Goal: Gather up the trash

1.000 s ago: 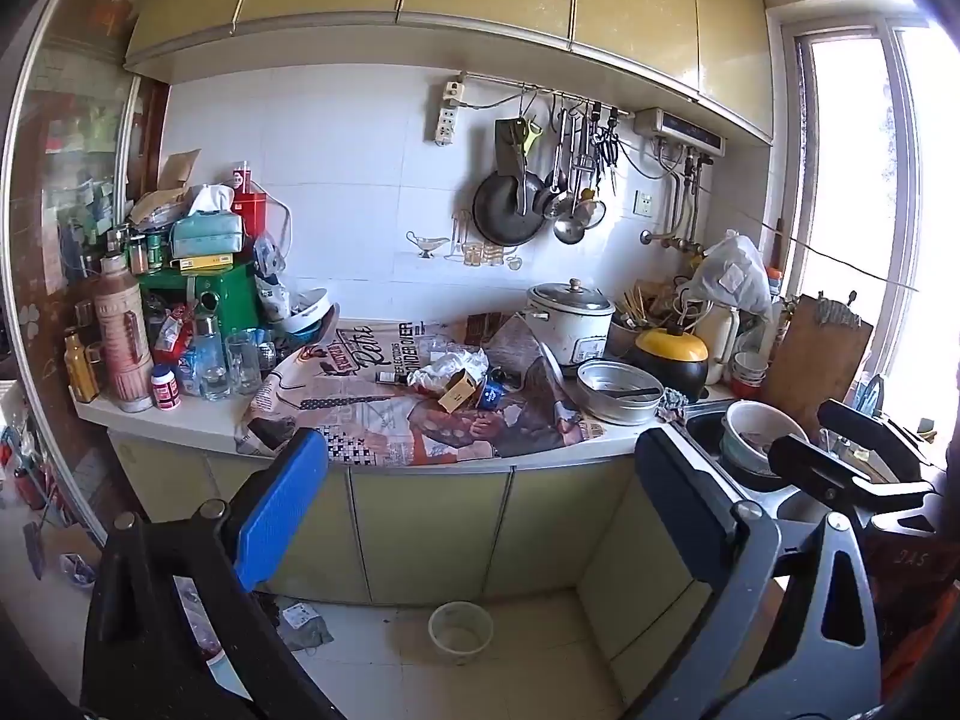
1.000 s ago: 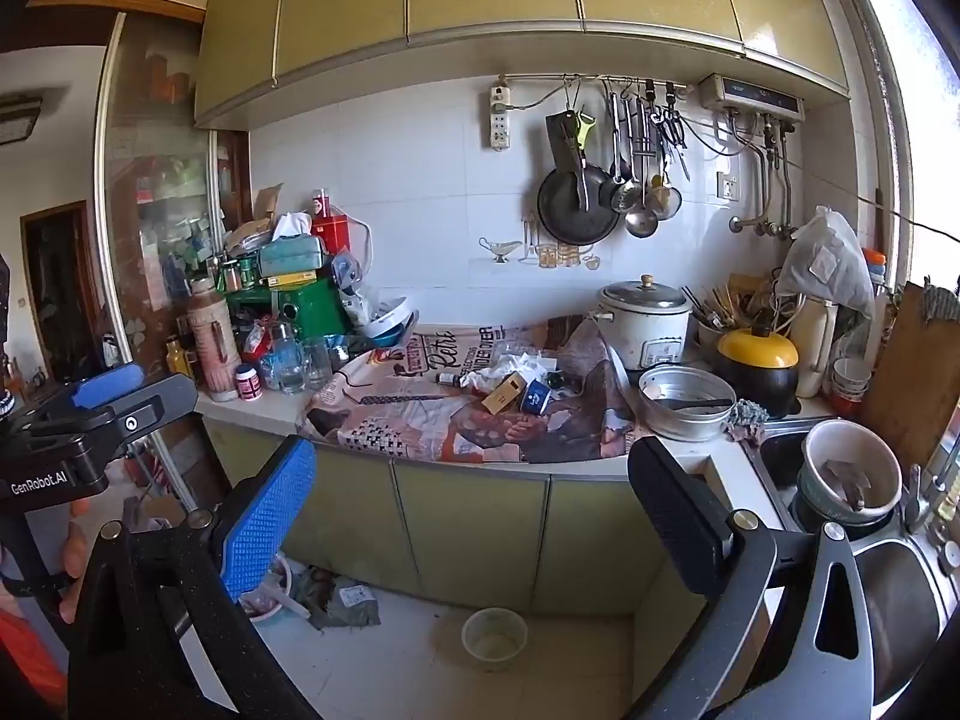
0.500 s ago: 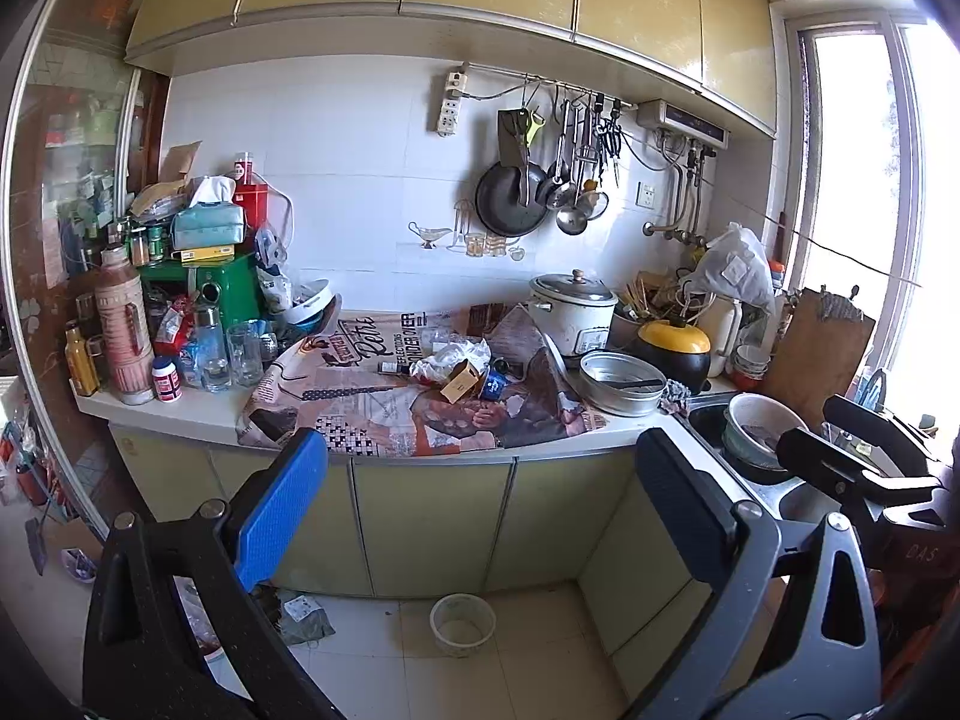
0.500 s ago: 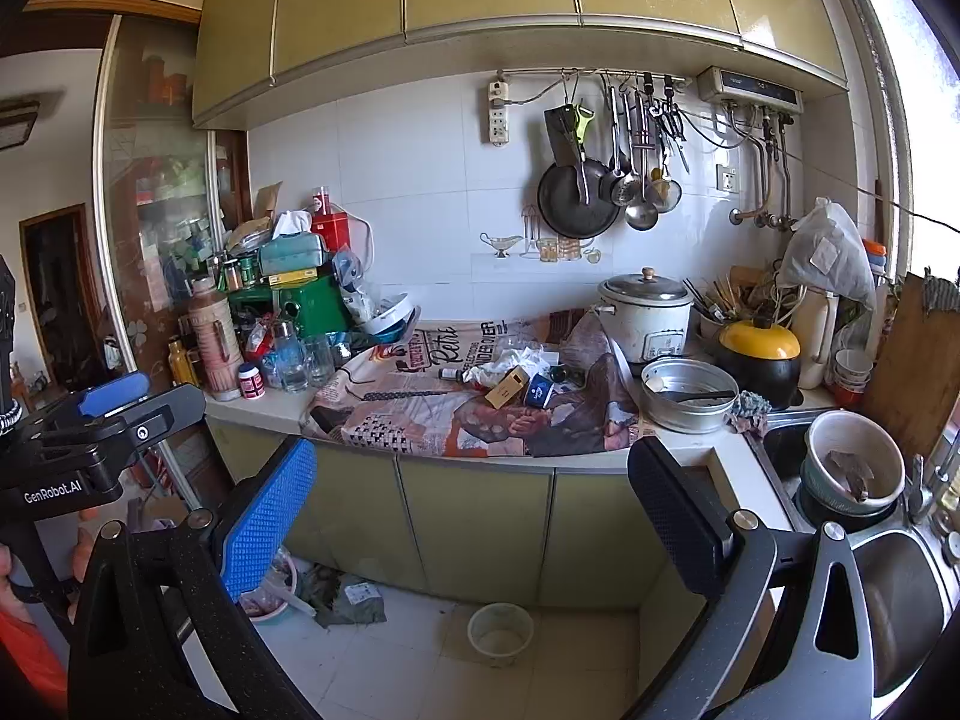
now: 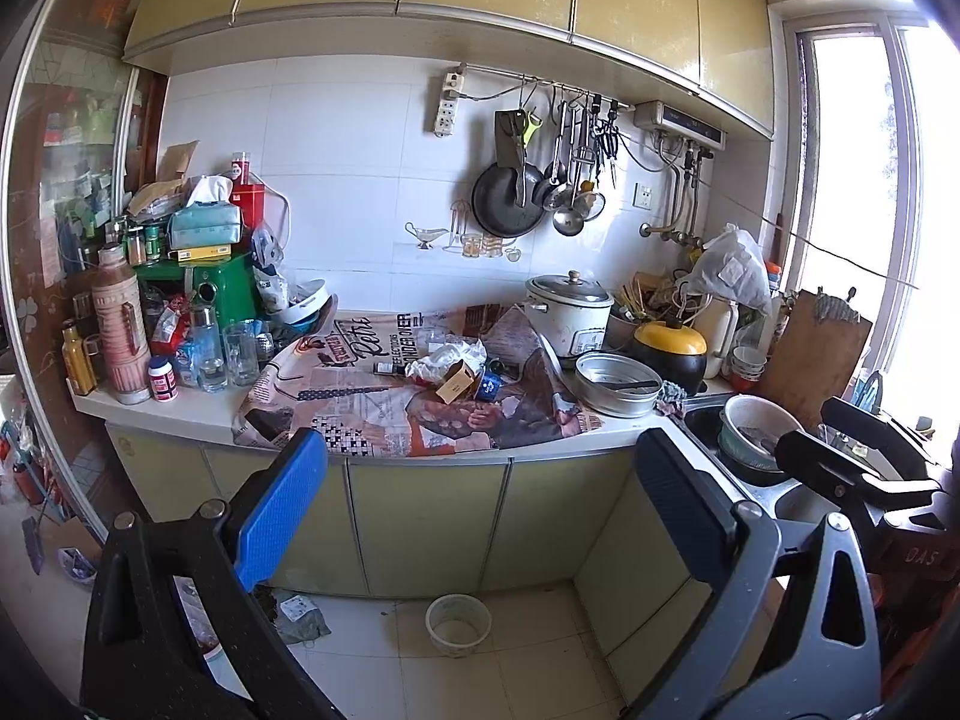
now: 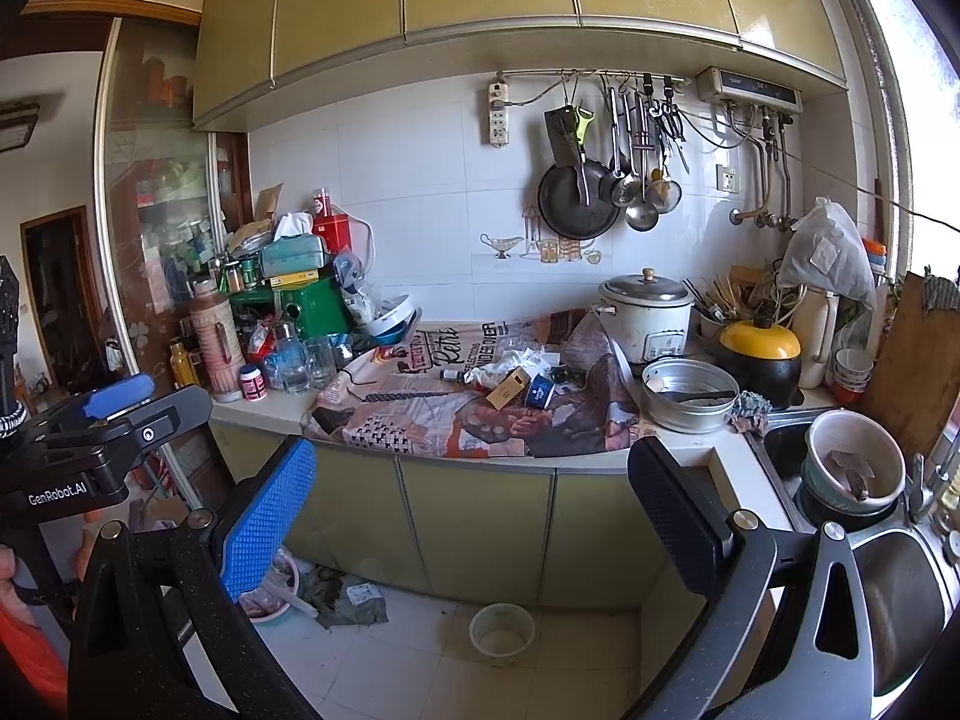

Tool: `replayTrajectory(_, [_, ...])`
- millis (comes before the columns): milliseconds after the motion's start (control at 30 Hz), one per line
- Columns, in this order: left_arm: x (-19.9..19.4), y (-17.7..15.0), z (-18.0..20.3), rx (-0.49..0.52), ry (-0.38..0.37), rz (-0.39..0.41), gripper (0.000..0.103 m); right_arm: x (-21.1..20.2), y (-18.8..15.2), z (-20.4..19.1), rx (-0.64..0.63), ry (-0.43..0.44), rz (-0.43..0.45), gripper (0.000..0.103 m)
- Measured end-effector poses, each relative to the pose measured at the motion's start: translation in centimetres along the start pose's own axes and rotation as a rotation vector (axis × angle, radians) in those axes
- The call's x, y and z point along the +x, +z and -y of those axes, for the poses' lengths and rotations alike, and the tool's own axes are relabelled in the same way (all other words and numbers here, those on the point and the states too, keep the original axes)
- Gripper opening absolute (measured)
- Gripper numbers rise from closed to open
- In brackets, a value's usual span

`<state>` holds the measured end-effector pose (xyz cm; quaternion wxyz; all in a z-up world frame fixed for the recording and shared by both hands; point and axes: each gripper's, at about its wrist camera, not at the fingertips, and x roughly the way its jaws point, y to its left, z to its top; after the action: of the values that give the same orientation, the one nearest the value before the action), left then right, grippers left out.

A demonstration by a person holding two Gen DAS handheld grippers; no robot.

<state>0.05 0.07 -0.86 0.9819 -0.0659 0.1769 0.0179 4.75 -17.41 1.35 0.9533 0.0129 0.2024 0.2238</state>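
A small heap of trash lies on the newspaper-covered counter (image 5: 372,414): crumpled white plastic (image 5: 447,357) (image 6: 507,363), a tan cardboard box (image 5: 456,381) (image 6: 507,389), a blue packet (image 5: 489,385) (image 6: 539,391) and a small dark bottle (image 5: 390,368). My left gripper (image 5: 480,510) is open and empty, held well back from the counter at cabinet height. My right gripper (image 6: 474,516) is also open and empty, equally far back. The other gripper shows at the right edge of the left wrist view and at the left edge of the right wrist view.
A rice cooker (image 5: 567,315), metal basin (image 5: 618,384) and yellow-lidded pot (image 5: 669,348) stand right of the heap; the sink (image 6: 852,480) holds bowls. Jars, glasses and a green box (image 5: 216,294) crowd the left. A white bowl (image 5: 459,624) and scraps (image 6: 351,597) lie on the floor.
Both views have tilted slightly upward and drawn back a little from the counter. Both grippers stay open and empty.
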Motion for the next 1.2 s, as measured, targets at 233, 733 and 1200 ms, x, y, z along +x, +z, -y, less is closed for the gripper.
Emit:
replayTrajectory(233, [0.0, 0.1, 0.3, 0.000, -0.004, 0.002, 0.103, 0.0, 0.0, 0.0, 0.002, -0.001, 0.000, 0.103])
replayTrajectory(733, [0.0, 0.3, 0.9, 0.002, -0.003, 0.007, 0.103, 0.1, 0.1, -0.1, 0.004, 0.003, 0.000, 0.103])
replayTrajectory(1200, [-0.1, 0.0, 0.3, 0.002, -0.005, 0.008, 0.103, 0.5, 0.5, 0.3, 0.009, 0.023, -0.009, 0.103])
